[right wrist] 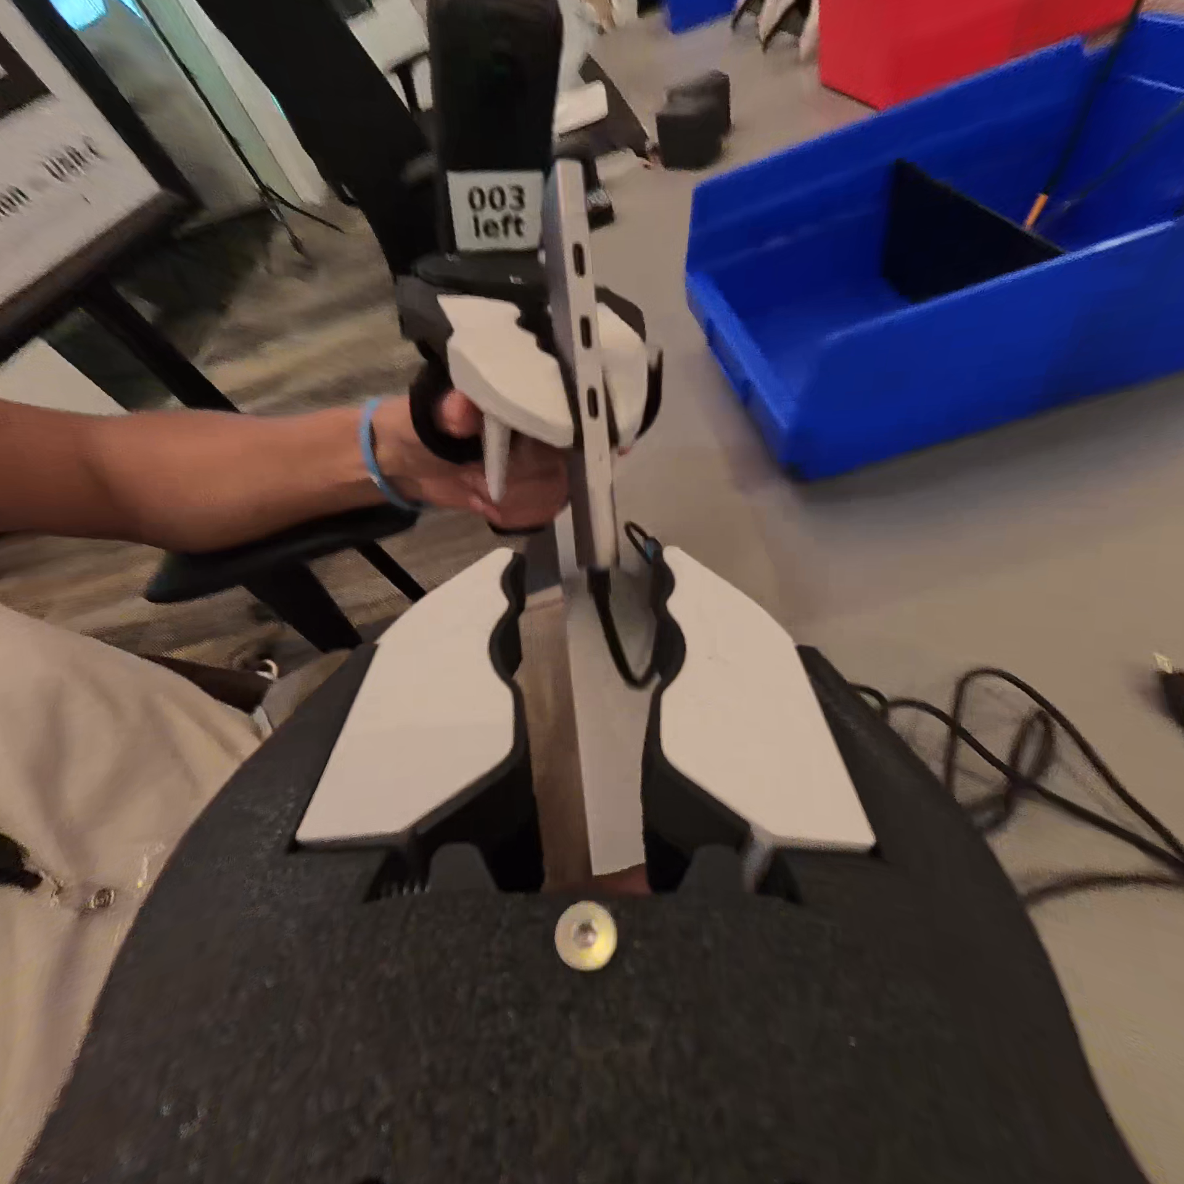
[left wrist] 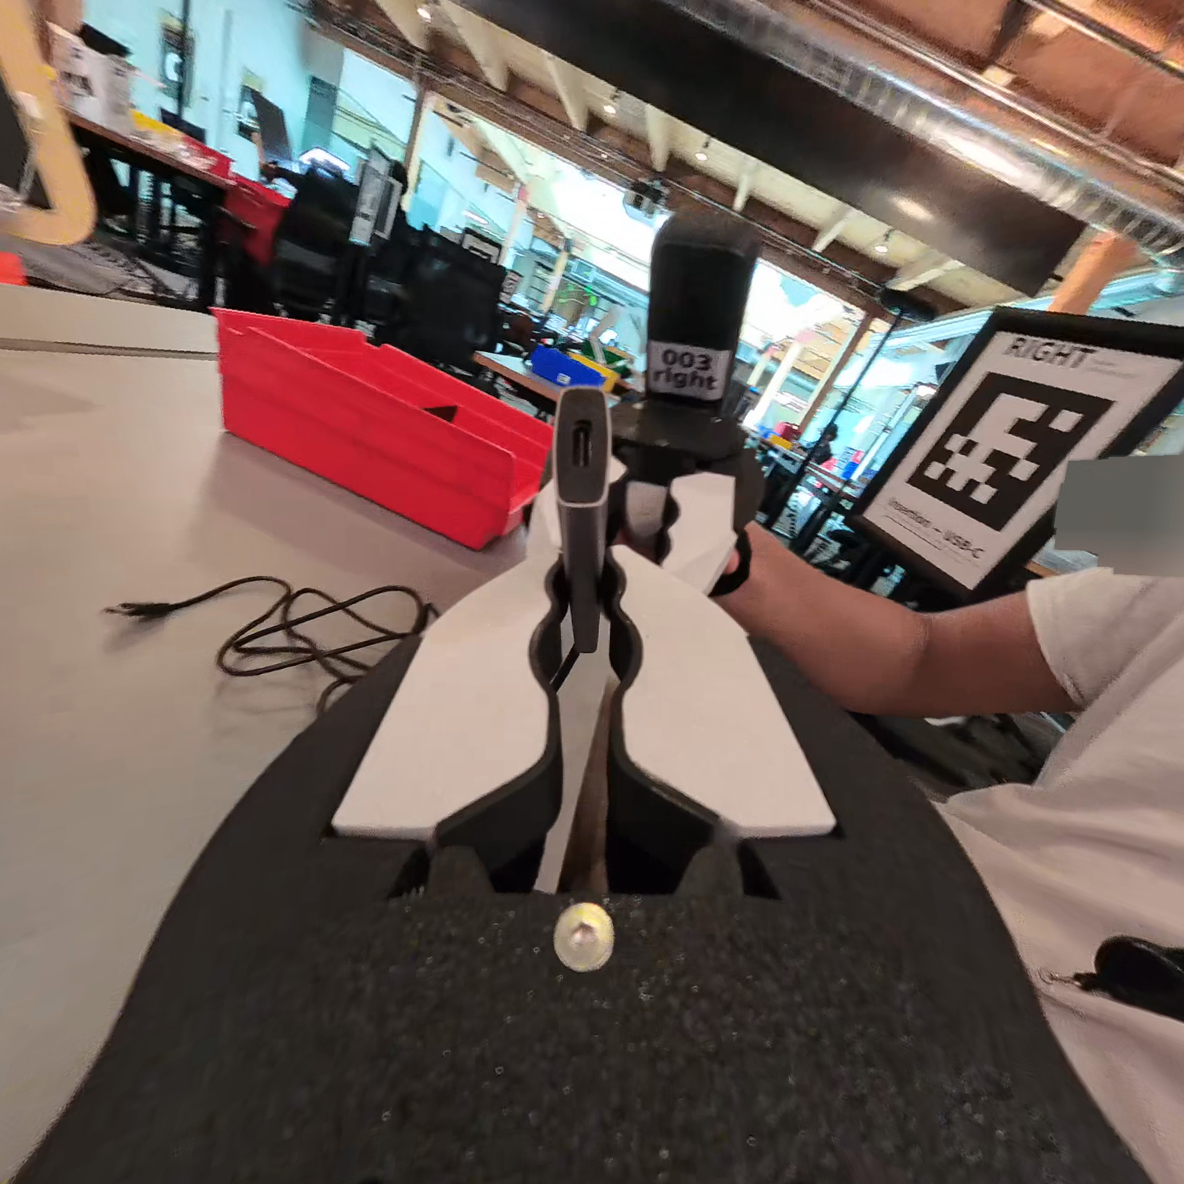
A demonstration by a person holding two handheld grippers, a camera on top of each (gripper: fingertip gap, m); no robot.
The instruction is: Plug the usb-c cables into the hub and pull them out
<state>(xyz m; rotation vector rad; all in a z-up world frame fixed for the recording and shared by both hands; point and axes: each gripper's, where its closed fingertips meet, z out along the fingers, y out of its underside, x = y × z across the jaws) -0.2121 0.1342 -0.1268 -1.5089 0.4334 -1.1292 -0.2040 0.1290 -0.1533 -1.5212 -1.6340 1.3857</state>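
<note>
The left tongs [left wrist: 582, 596] are clamping the grey hub [left wrist: 580, 493], holding it upright above the tabletop [left wrist: 128, 512]. The right tongs [right wrist: 589, 576] are standing wide apart, gripping nothing. A black cable [left wrist: 288, 624] is lying coiled on the tabletop, near a red bin [left wrist: 359, 423].

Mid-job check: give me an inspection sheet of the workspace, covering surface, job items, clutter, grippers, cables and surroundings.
Surface: grey table, mostly bare near the work.
Job's things: grey hub held off the table, none of its visible ports occupied; its own short lead hangs below.
Clutter: red bin and blue bin on the table.
Grippers: left gripper shut on the hub; right gripper open and holding nothing, facing the hub's row of ports.
Cables: black cable lies loosely coiled on the table, unplugged.
Surroundings: framed marker sign, workshop benches behind.
</note>
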